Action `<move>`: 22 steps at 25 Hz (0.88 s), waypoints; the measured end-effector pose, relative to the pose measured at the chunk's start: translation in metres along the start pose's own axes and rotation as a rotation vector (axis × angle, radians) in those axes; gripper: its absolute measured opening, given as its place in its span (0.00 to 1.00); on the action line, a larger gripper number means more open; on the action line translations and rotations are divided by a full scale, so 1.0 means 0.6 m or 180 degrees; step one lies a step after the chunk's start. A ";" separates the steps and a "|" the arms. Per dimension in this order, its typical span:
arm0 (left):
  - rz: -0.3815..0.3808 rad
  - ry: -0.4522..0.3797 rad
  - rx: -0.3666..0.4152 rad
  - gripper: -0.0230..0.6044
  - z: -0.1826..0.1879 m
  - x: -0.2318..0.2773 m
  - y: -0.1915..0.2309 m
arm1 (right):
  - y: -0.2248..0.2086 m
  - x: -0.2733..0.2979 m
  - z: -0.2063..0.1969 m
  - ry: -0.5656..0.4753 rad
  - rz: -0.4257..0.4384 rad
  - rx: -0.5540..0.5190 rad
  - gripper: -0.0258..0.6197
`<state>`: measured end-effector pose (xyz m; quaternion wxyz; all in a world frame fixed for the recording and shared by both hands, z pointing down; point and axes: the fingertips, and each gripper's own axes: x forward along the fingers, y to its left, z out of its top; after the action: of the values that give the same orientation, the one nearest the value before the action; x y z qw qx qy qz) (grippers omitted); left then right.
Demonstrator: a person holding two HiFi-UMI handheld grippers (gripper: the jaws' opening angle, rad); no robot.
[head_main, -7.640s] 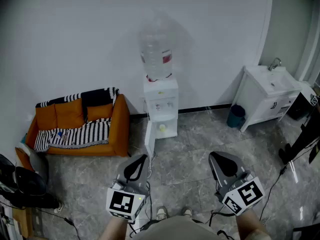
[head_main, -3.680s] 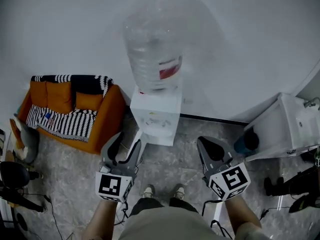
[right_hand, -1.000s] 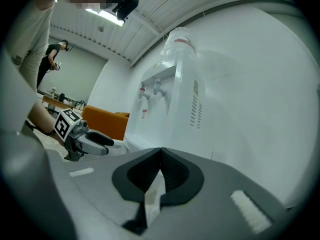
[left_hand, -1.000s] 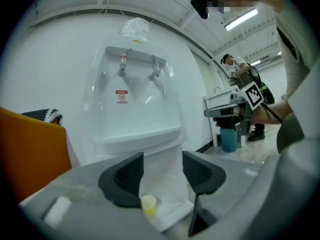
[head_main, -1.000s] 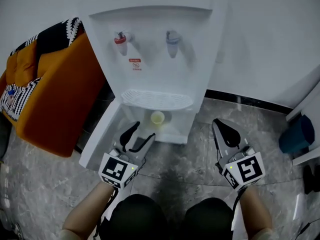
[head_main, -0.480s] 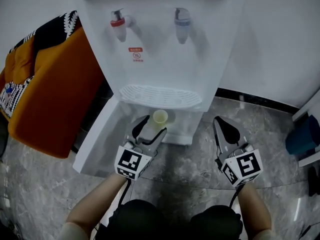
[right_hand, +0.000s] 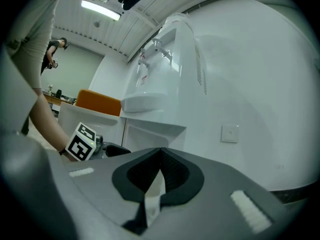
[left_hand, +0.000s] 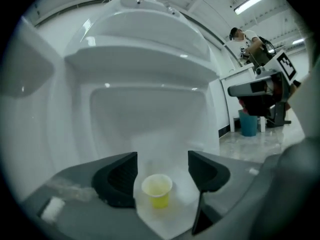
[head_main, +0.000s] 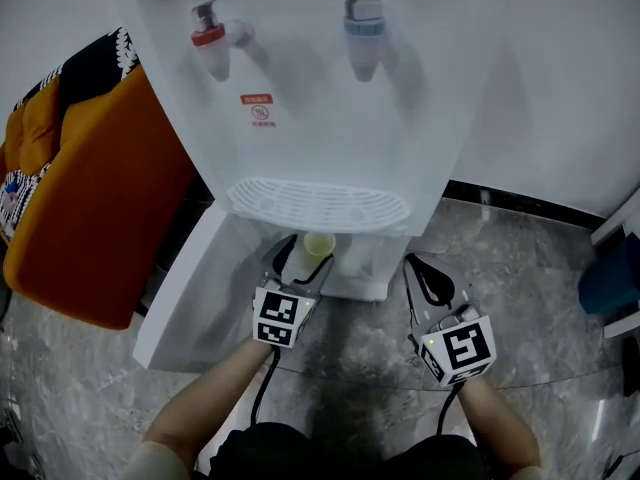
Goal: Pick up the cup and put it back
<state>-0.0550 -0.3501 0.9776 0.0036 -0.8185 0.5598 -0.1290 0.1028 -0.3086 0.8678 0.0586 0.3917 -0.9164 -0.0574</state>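
Note:
A small yellow cup (head_main: 319, 244) stands upright inside the open lower compartment of a white water dispenser (head_main: 300, 88). My left gripper (head_main: 303, 259) reaches into that compartment. In the left gripper view the cup (left_hand: 157, 190) sits between the two dark pads (left_hand: 118, 177), with a gap on each side. The jaws are opening and do not press on it. My right gripper (head_main: 418, 269) hangs to the right of the compartment, above the floor. Its jaws are shut with nothing between them, as the right gripper view (right_hand: 160, 152) shows.
The drip tray (head_main: 318, 206) overhangs the cup, below the red tap (head_main: 210, 36) and blue tap (head_main: 362, 26). The compartment door (head_main: 185, 288) stands open to the left. An orange sofa (head_main: 85, 198) is at the left, a blue bin (head_main: 610, 273) at the right.
My left gripper has moved forward into the compartment until its jaws are on either side of the cup, and they have widened. The right gripper has shifted left, nearer the dispenser.

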 end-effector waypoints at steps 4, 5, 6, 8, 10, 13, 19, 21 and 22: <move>0.0091 0.0160 -0.0230 0.54 -0.054 0.020 0.015 | 0.037 0.021 -0.033 0.0106 0.0119 -0.0164 0.04; 0.0087 0.0177 -0.0267 0.54 -0.061 0.026 0.014 | 0.045 0.029 -0.041 0.0133 0.0141 -0.0176 0.04; 0.0072 0.0195 -0.0274 0.55 -0.069 0.031 0.011 | 0.052 0.036 -0.050 0.0144 0.0158 -0.0153 0.04; 0.0044 0.0254 -0.0259 0.57 -0.086 0.044 0.003 | 0.063 0.051 -0.068 0.0129 0.0190 -0.0046 0.04; 0.0088 0.0356 -0.0248 0.59 -0.107 0.057 0.003 | 0.073 0.066 -0.083 0.0124 0.0233 0.0072 0.04; 0.0243 0.0504 -0.0210 0.60 -0.135 0.075 0.008 | 0.088 0.083 -0.098 0.0165 0.0310 0.0112 0.04; 0.0335 0.0529 -0.0453 0.64 -0.161 0.101 0.012 | 0.098 0.101 -0.113 0.0289 0.0330 0.0136 0.04; 0.0343 0.0548 -0.0567 0.65 -0.170 0.109 0.014 | 0.102 0.105 -0.115 0.0285 0.0330 0.0045 0.04; 0.0351 0.0555 -0.0587 0.65 -0.174 0.112 0.015 | 0.104 0.107 -0.117 0.0292 0.0338 0.0004 0.04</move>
<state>-0.0626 -0.4008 1.0913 -0.1133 -0.7691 0.6116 -0.1472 0.0250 -0.3165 0.9507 0.1033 0.3447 -0.9323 -0.0355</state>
